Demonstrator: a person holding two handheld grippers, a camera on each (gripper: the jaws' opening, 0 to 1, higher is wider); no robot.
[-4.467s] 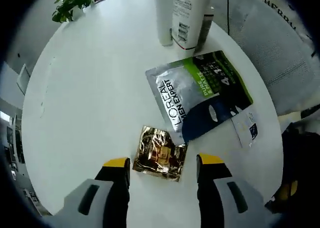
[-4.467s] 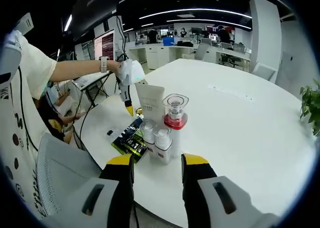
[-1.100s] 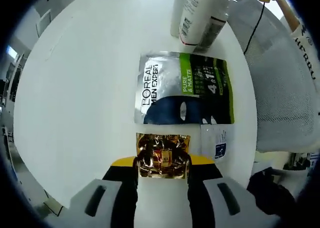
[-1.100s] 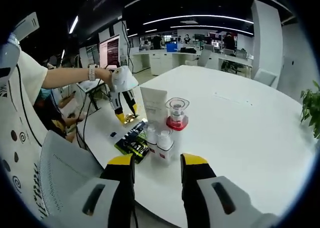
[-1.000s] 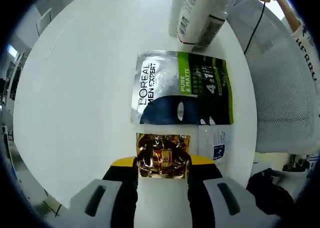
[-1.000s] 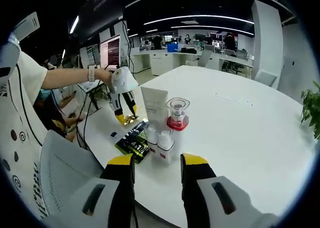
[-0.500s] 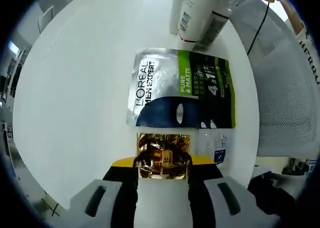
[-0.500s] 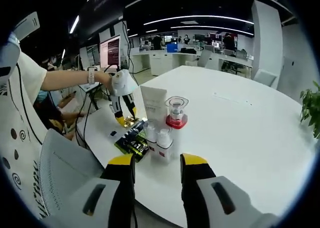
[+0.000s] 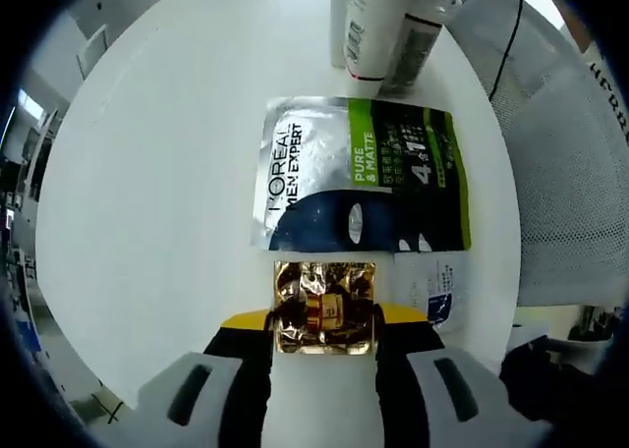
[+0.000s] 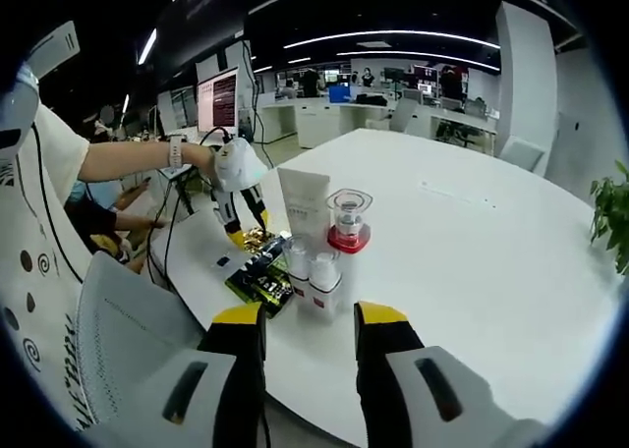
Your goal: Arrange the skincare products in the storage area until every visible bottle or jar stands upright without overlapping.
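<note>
A crinkled gold foil sachet (image 9: 324,308) lies on the white table (image 9: 147,173), and my left gripper (image 9: 324,317) is shut on its near edge. Just beyond it lies a flat silver, green and black L'Oreal sachet (image 9: 359,173), with a small white and blue sachet (image 9: 432,296) at its right corner. A white tube (image 9: 378,26) and bottles stand further on. In the right gripper view the left gripper (image 10: 241,222) points down at the gold sachet (image 10: 254,239). The tall white tube (image 10: 305,207), a clear jar on a red base (image 10: 347,222) and two small white bottles (image 10: 322,276) stand upright. My right gripper (image 10: 307,340) is open above the table's near edge.
A white mesh chair (image 9: 580,173) stands close to the table edge, and the chair (image 10: 128,340) sits left of my right gripper. A potted plant (image 10: 614,207) is at the far right. The table (image 10: 472,271) stretches bare to the right of the products.
Since 4.5 s ago the left gripper dropped onto the gold sachet and shut on it. Over the last second it keeps hold, shifting only slightly. The right gripper stays still.
</note>
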